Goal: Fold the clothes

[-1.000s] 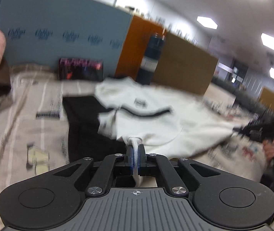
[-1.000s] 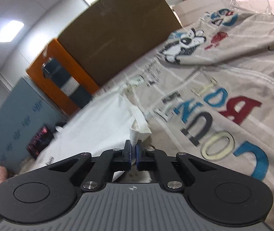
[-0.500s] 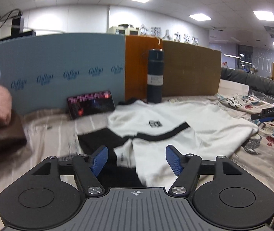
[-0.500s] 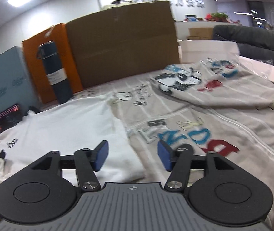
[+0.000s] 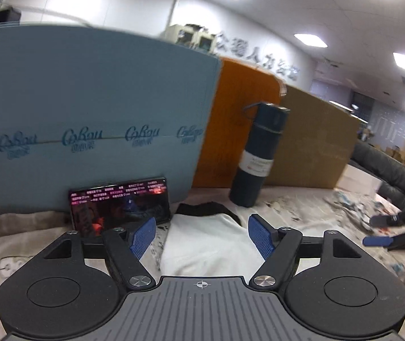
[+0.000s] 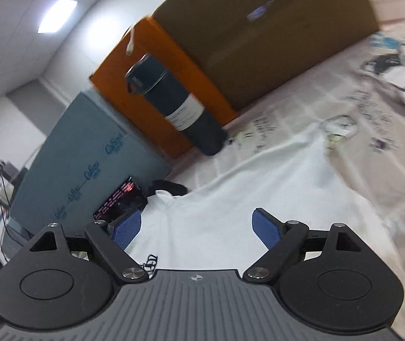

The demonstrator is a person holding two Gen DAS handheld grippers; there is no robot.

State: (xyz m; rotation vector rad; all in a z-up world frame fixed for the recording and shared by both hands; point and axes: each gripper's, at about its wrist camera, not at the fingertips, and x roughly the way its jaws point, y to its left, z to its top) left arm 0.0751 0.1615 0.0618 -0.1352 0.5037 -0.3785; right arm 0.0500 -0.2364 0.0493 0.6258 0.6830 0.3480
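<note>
— Jaws of left gripper and right gripper? 
— Both apart, empty; shirt lies mid-frame on the worktop. 
— Risk? 
— Bottle close; a careless sweep might topple it.

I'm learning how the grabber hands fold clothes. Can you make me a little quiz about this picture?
1. True or false: the left gripper is squeezing the white shirt.
2. What stands upright behind the shirt? A) dark bottle B) red bucket C) green lamp
3. Fill in: the phone with the lit screen leans against the ____ board.

Key:
1. False. Its jaws are wide apart, and so are those of the right gripper.
2. A, the dark bottle.
3. Blue; it is the blue board.
</note>
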